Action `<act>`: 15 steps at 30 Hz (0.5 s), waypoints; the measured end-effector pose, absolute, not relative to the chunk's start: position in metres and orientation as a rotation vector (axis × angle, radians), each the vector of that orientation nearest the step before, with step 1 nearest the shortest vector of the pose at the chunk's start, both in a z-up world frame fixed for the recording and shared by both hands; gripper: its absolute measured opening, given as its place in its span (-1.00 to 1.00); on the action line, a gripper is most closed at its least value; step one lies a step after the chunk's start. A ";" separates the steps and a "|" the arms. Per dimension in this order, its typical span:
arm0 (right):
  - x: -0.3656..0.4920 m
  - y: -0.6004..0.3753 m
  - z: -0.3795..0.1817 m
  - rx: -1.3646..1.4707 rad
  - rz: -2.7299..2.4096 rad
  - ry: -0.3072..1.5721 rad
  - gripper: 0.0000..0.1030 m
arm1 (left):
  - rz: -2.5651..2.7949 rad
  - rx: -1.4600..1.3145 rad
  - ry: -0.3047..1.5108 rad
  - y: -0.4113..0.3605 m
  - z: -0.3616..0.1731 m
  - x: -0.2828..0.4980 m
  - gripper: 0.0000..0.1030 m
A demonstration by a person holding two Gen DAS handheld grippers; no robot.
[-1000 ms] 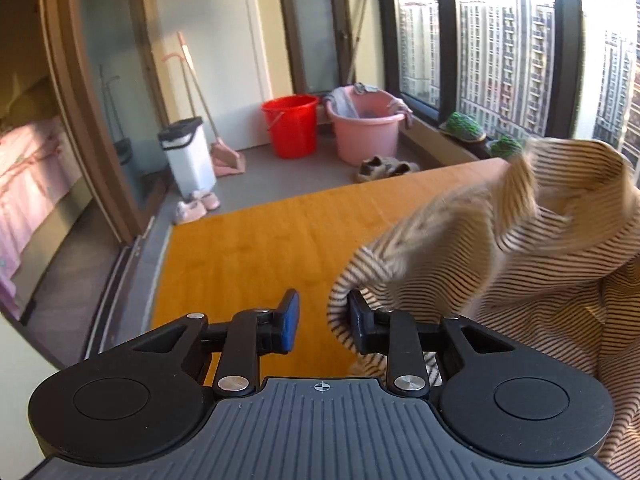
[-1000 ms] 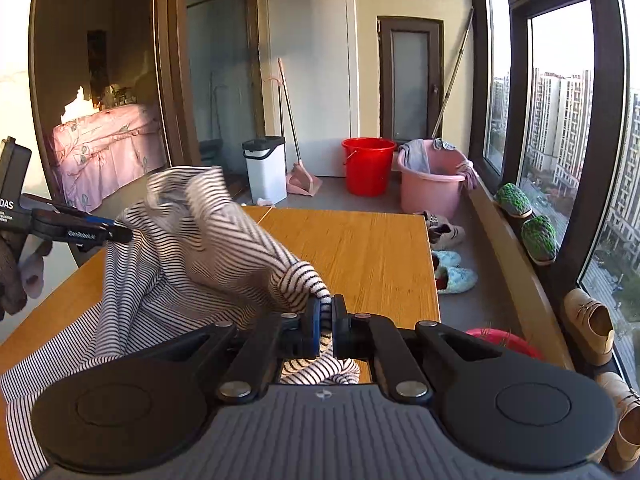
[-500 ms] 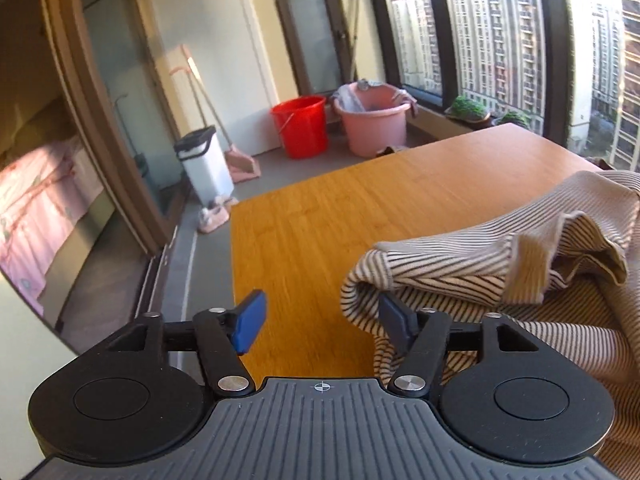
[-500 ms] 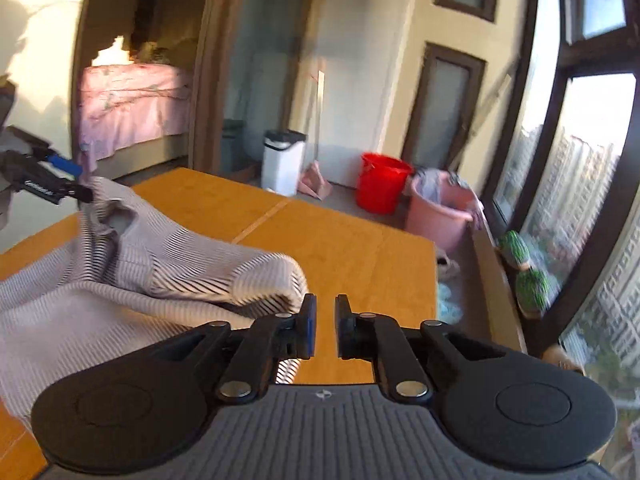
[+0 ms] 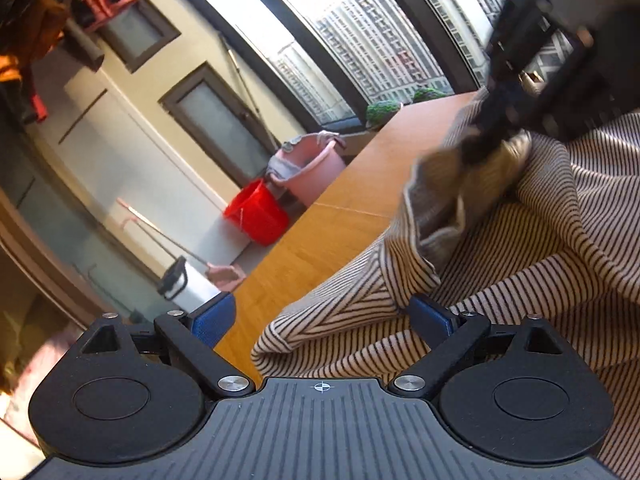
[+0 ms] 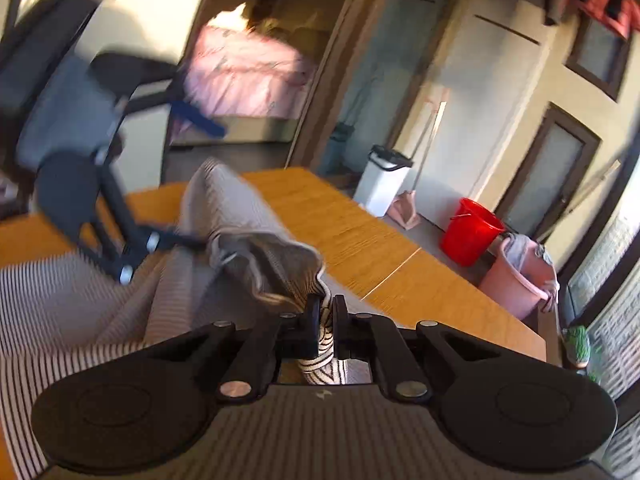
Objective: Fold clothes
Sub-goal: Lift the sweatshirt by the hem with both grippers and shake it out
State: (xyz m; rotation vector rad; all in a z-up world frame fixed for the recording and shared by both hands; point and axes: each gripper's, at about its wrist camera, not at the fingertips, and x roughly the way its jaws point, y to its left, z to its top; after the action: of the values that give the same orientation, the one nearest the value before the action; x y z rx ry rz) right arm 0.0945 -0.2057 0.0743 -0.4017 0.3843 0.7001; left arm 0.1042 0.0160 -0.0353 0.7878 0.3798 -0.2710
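A beige-and-black striped shirt [image 5: 500, 280] lies bunched on the wooden table [image 5: 320, 236]. My left gripper [image 5: 320, 316] is wide open just above the shirt's near folded edge, with fabric lying between and under its blue pads [image 5: 212, 316], untouched by them. In the right wrist view my right gripper [image 6: 326, 320] is shut on a raised fold of the striped shirt [image 6: 248, 224]. The left wrist view shows the right gripper [image 5: 484, 148] pinching the crumpled collar area at the upper right.
The table [image 6: 380, 248] runs ahead towards a balcony floor with a red bucket [image 6: 472, 236], a pink basin [image 6: 520, 280], a white bin [image 6: 384, 184] and a broom. Tall windows line the right side. A pink bed [image 6: 248, 76] shows through the doorway.
My left gripper opened wider and tilted. My right gripper, slightly apart half a second ago, has shut on a fold of the shirt and swung towards the left gripper.
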 end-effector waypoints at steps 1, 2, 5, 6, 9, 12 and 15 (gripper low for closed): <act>0.099 -0.209 0.080 -0.372 0.690 0.381 -0.89 | -0.272 0.798 0.369 0.012 -0.038 0.105 0.88; 0.103 -0.211 0.085 -0.342 0.679 0.377 -0.89 | -0.272 0.790 0.359 0.008 -0.037 0.108 0.88; 0.099 -0.219 0.088 -0.362 0.679 0.367 -0.90 | -0.272 0.757 0.331 -0.006 -0.034 0.117 0.61; 0.097 -0.221 0.087 -0.367 0.681 0.367 -0.90 | -0.268 0.739 0.330 -0.008 -0.031 0.120 0.25; 0.093 -0.225 0.081 -0.383 0.687 0.368 -0.87 | -0.247 0.669 0.346 -0.010 -0.022 0.129 -0.08; 0.088 -0.230 0.075 -0.398 0.692 0.368 -0.48 | -0.229 0.644 0.354 -0.005 -0.016 0.126 -0.18; 0.083 -0.232 0.069 -0.444 0.694 0.338 0.11 | -0.224 0.614 0.361 0.004 -0.011 0.122 -0.20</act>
State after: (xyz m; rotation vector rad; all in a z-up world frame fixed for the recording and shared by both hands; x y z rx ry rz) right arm 0.0831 -0.2323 0.0689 -0.4435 0.3383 0.6936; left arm 0.1220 0.0039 -0.0115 0.6136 0.3609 -0.2238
